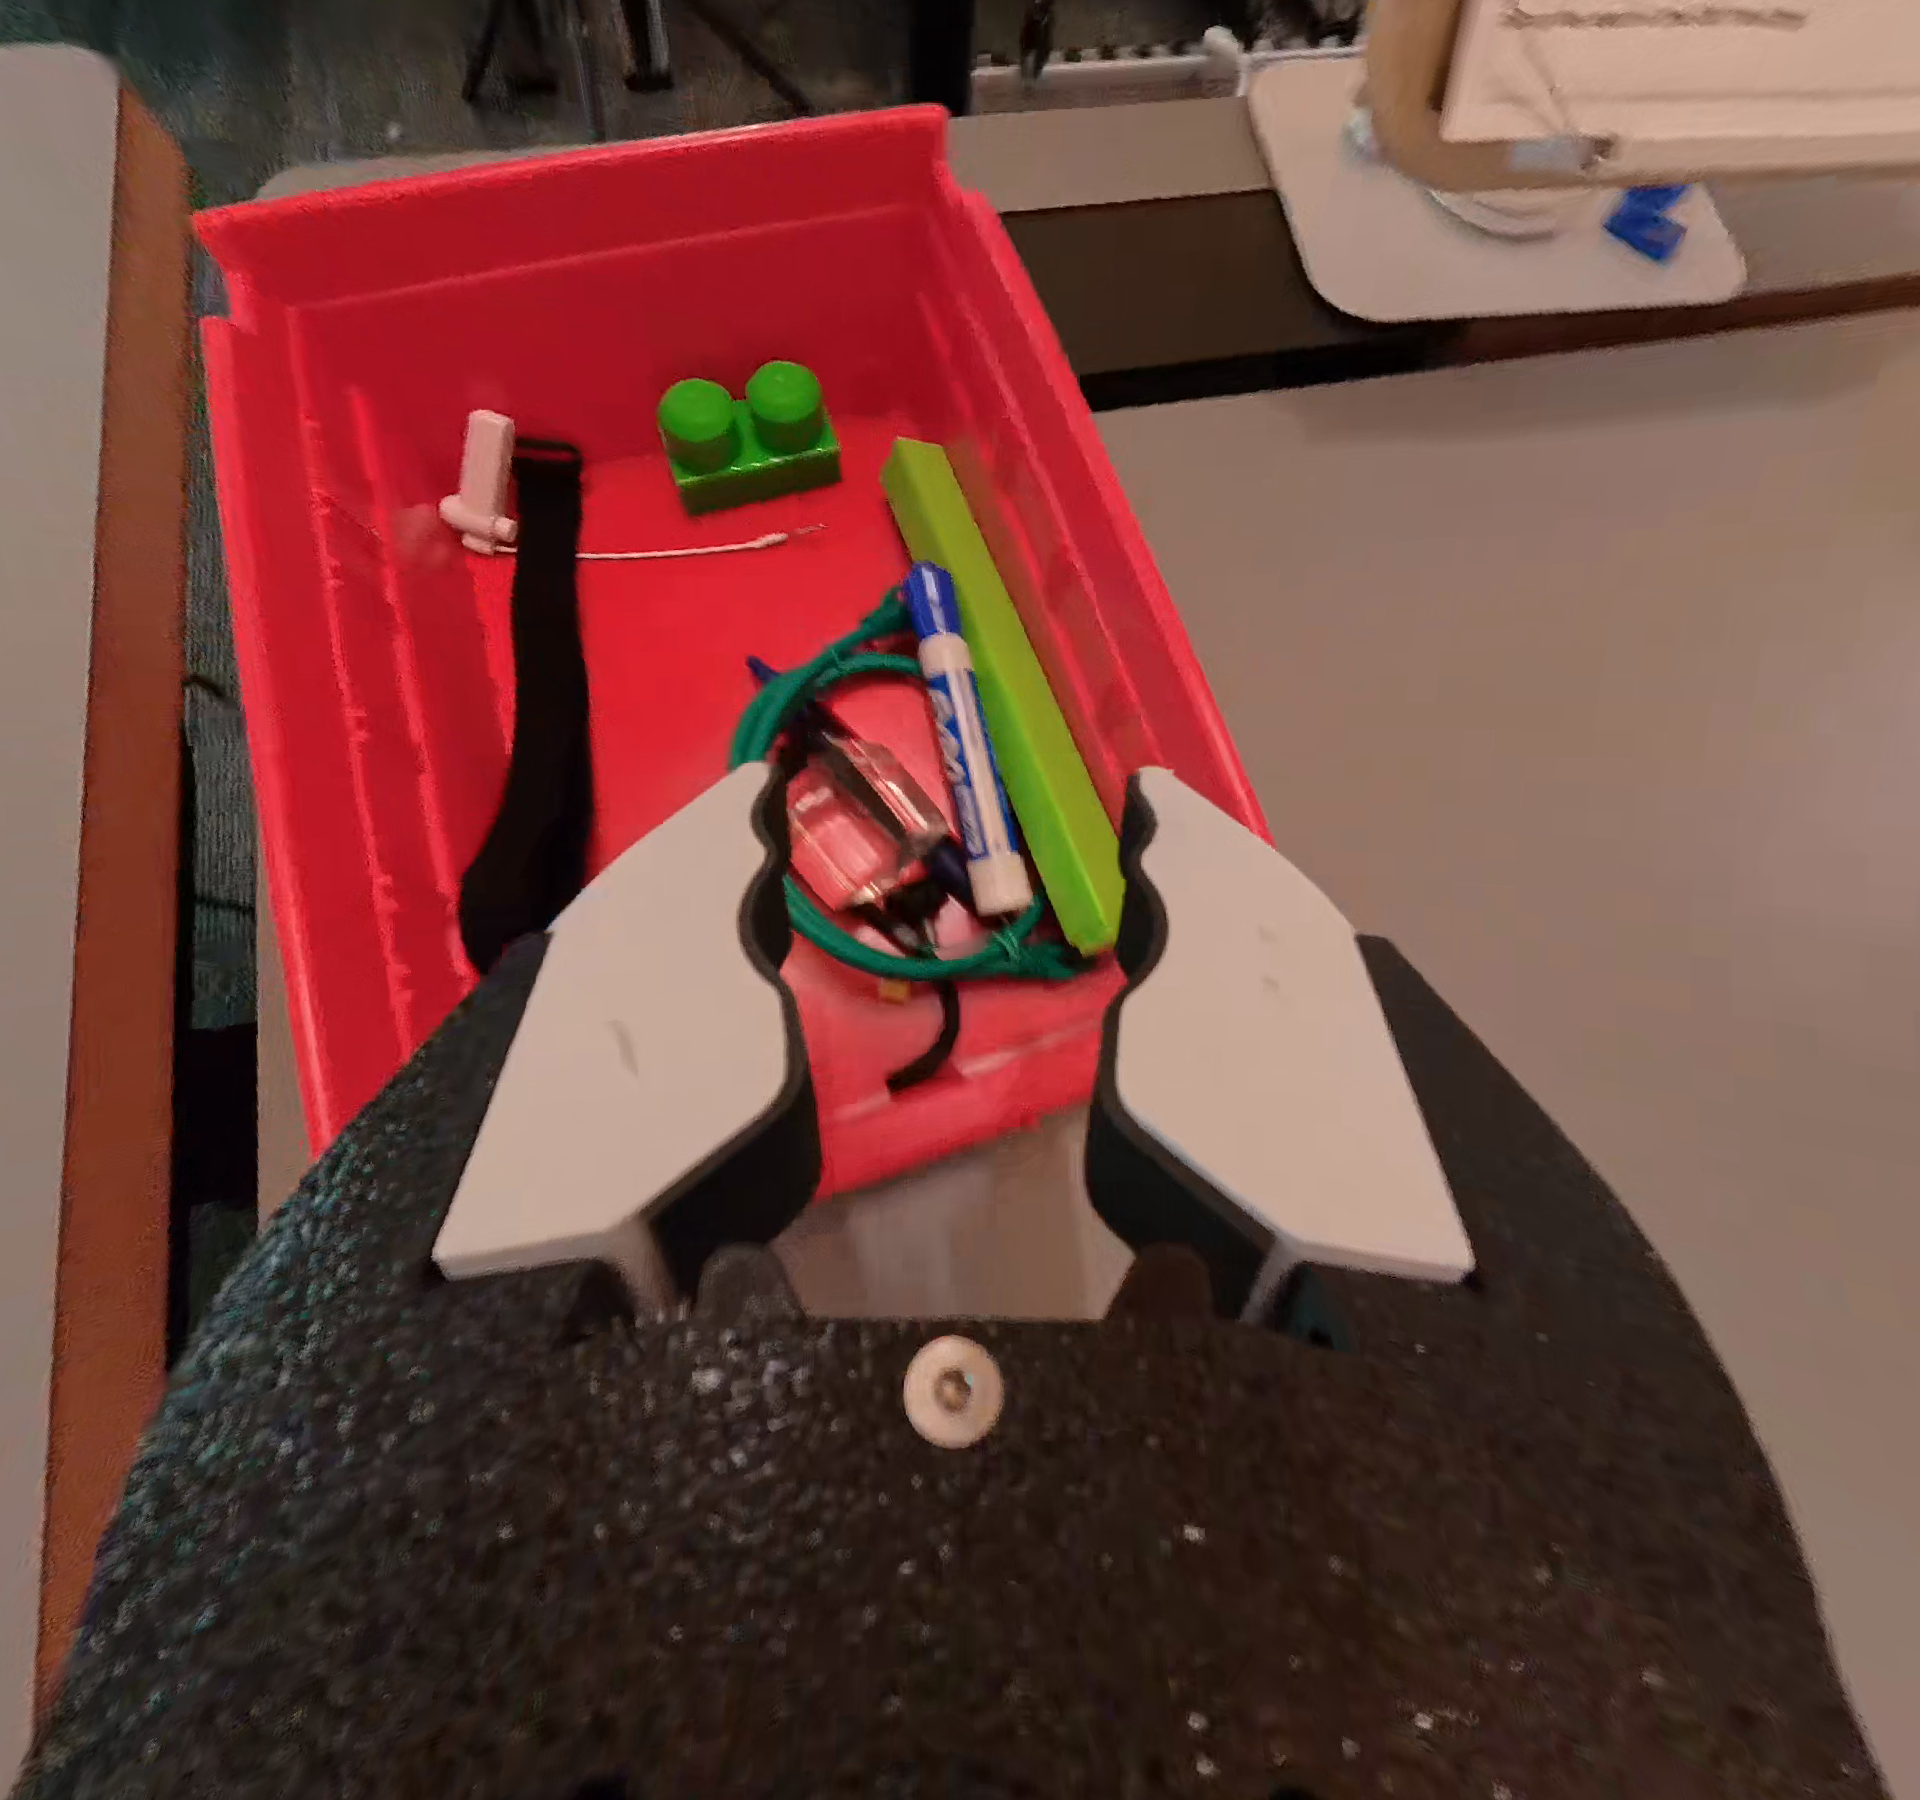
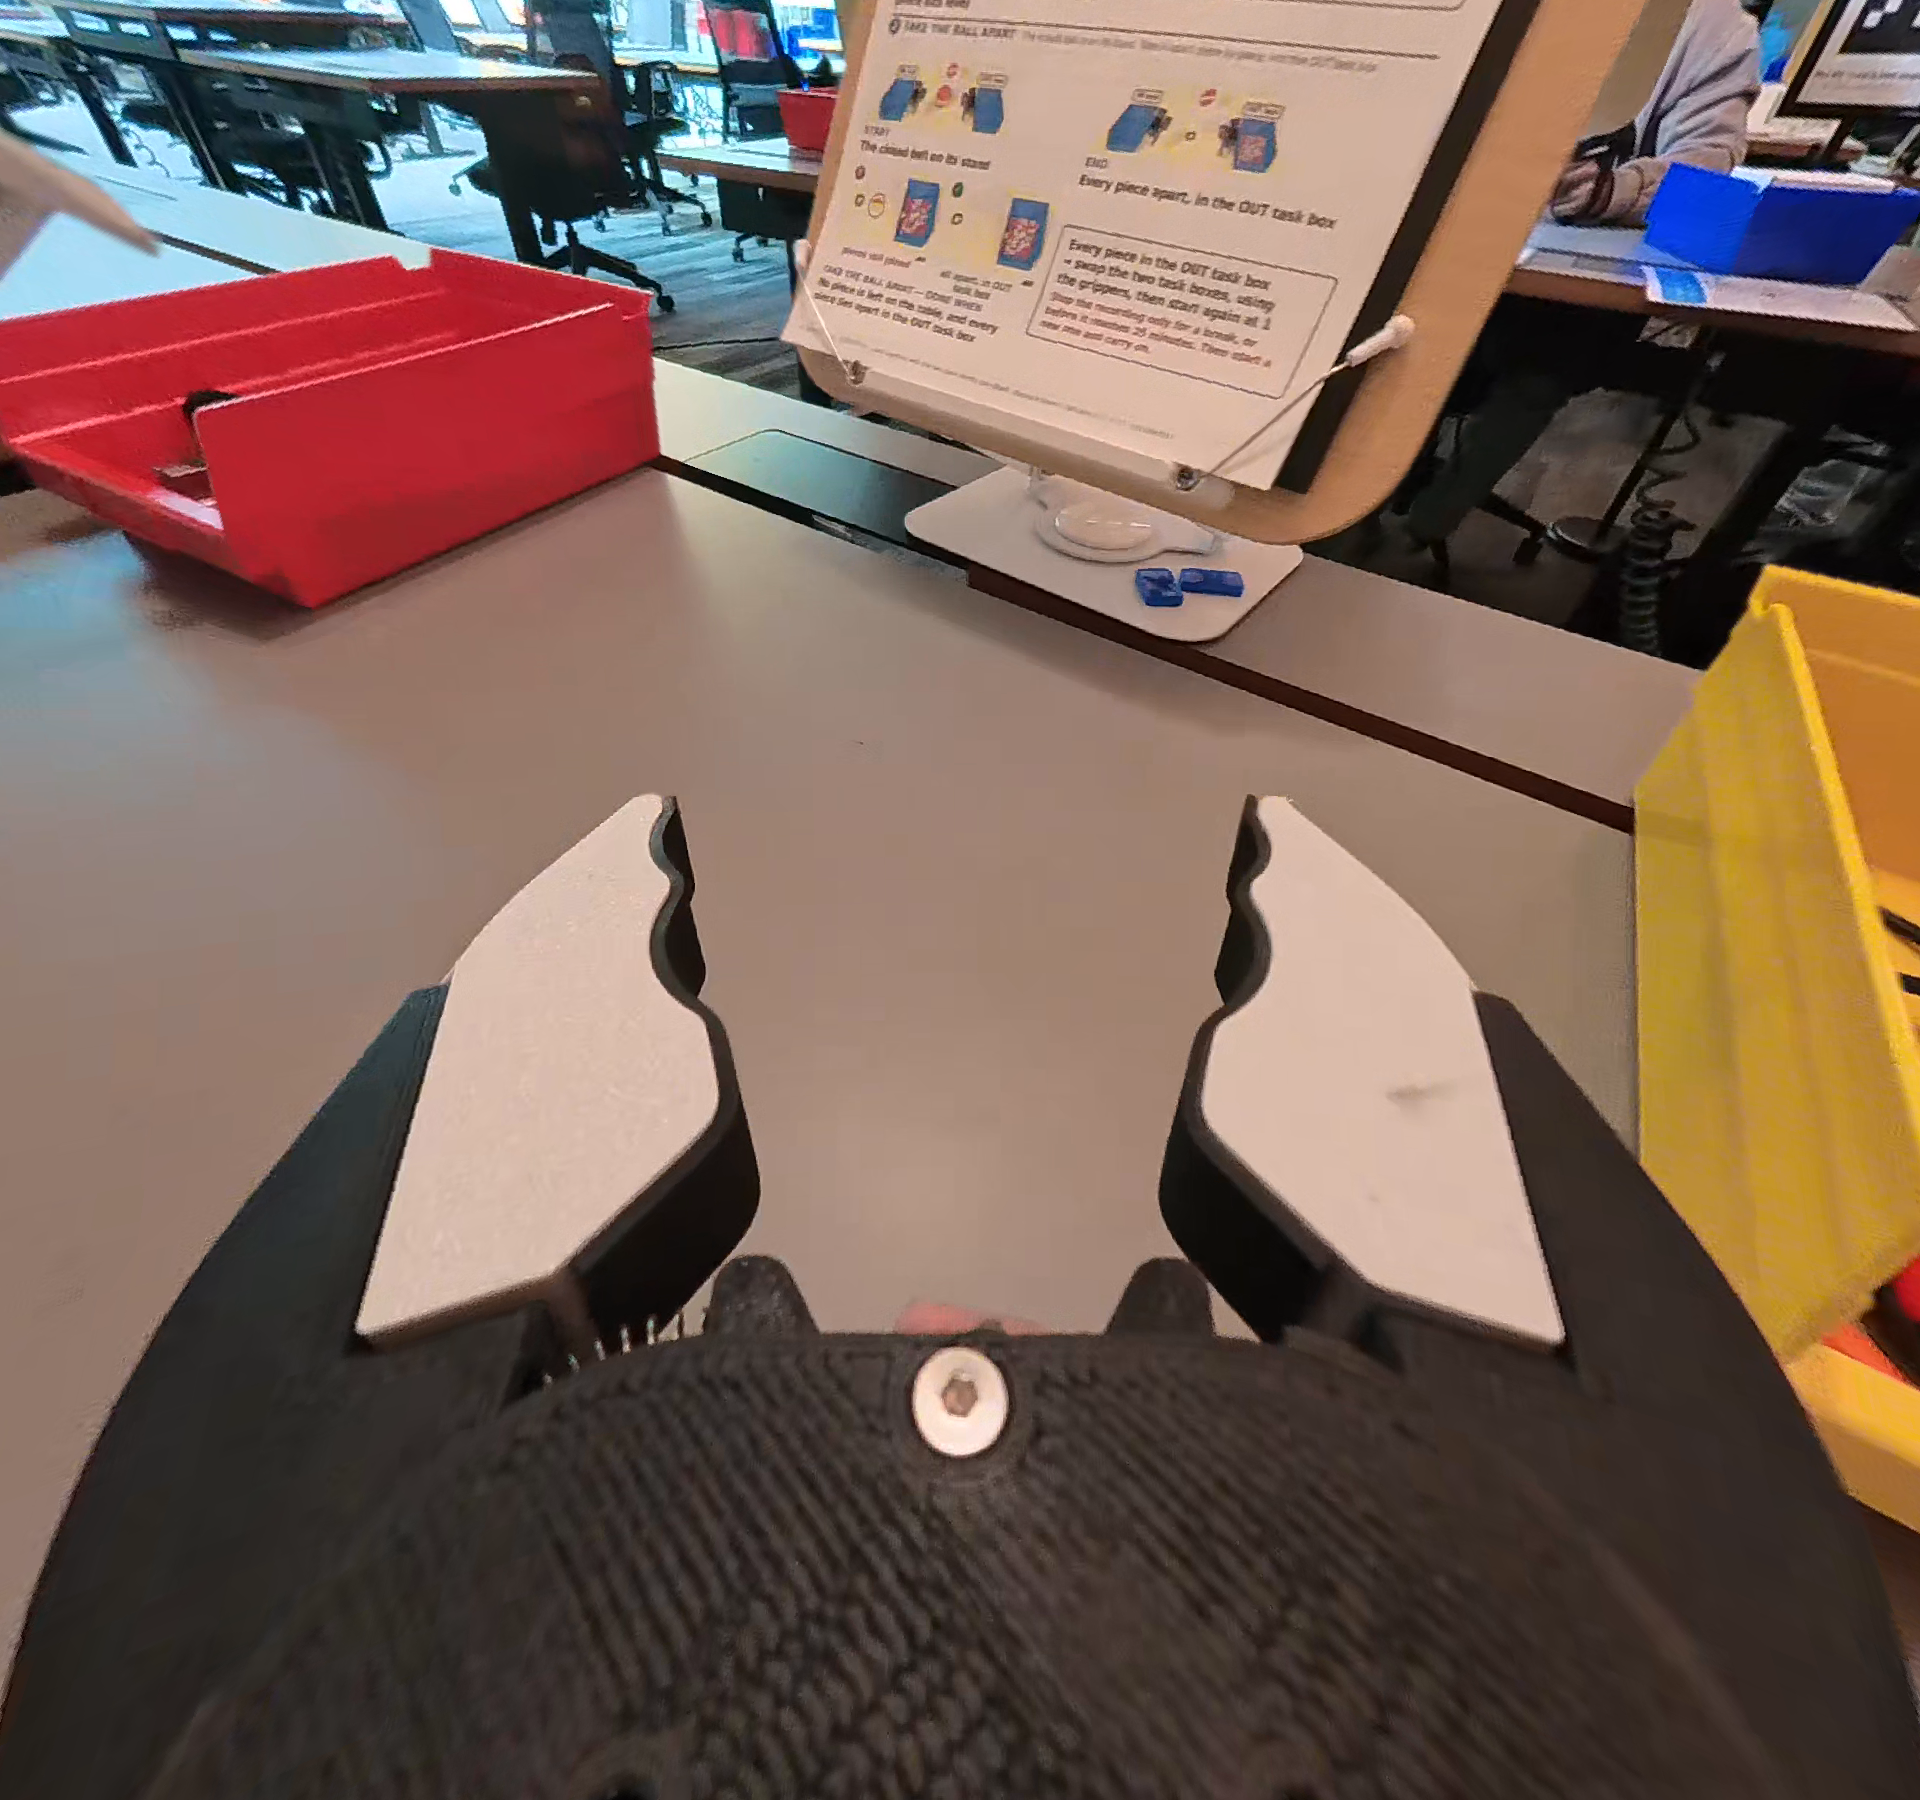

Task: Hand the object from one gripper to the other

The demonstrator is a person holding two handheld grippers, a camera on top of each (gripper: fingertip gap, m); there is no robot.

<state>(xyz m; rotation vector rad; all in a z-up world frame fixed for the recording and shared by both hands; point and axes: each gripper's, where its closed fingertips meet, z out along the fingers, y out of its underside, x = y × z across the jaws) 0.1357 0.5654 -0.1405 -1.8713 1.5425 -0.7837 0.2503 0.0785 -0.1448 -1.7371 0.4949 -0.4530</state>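
Hovering above the near end of the red bin (image 1: 582, 223), the left gripper (image 1: 951, 789) has its fingers spread apart and grasps nothing. Bin contents: a green two-stud brick (image 1: 743, 446), a lime bar (image 1: 997, 701) along the right wall, a blue-capped marker (image 1: 961, 742) just beside the bar, a clear piece (image 1: 868, 831) lying within a coil of green cord (image 1: 831, 929), a black strap (image 1: 540, 711), and a pale pink part (image 1: 480, 483). The right gripper (image 2: 961, 815) is likewise released and empty, held over bare grey table (image 2: 883, 711). A yellow bin (image 2: 1756, 971) stands at its right; a document stand (image 2: 1143, 192) is beyond. Which item is to be handed over cannot be told.
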